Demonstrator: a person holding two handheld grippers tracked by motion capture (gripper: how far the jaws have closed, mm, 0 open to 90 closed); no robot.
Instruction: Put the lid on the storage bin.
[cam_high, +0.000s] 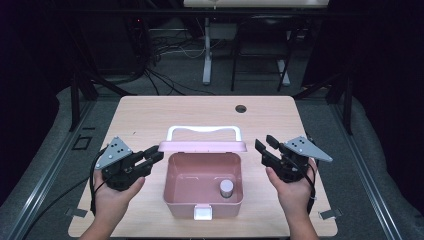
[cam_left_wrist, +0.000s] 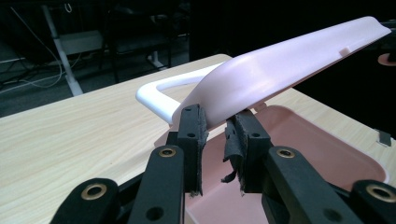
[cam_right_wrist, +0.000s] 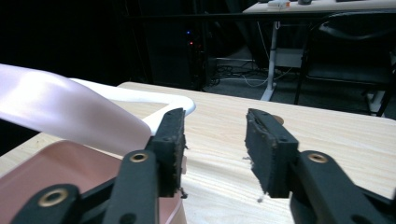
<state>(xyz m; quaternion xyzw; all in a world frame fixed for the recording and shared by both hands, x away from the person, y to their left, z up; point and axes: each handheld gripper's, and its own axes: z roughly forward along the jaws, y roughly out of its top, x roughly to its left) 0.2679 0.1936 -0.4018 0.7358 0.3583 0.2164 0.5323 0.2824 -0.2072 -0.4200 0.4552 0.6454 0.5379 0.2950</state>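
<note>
A pink box (cam_high: 195, 175) stands open on the table, its pink lid (cam_high: 202, 146) raised almost upright with a white handle (cam_high: 204, 129) behind it. A small grey cylinder (cam_high: 226, 188) stands inside at the right. My left gripper (cam_high: 154, 154) is at the lid's left end. In the left gripper view the lid (cam_left_wrist: 280, 60) reaches down to the tips of my left gripper (cam_left_wrist: 215, 123), whose pads stand slightly apart and do not pinch it. My right gripper (cam_high: 265, 145) is open just off the lid's right end. In the right gripper view the lid (cam_right_wrist: 60, 107) lies beside the left jaw of my right gripper (cam_right_wrist: 215, 126).
A white latch (cam_high: 203, 213) hangs at the box's front wall. The wooden table (cam_high: 150, 110) has a round cable hole (cam_high: 240, 108) near its far edge. Beyond the table are desk legs (cam_high: 206, 50), a chair frame and cables on the floor.
</note>
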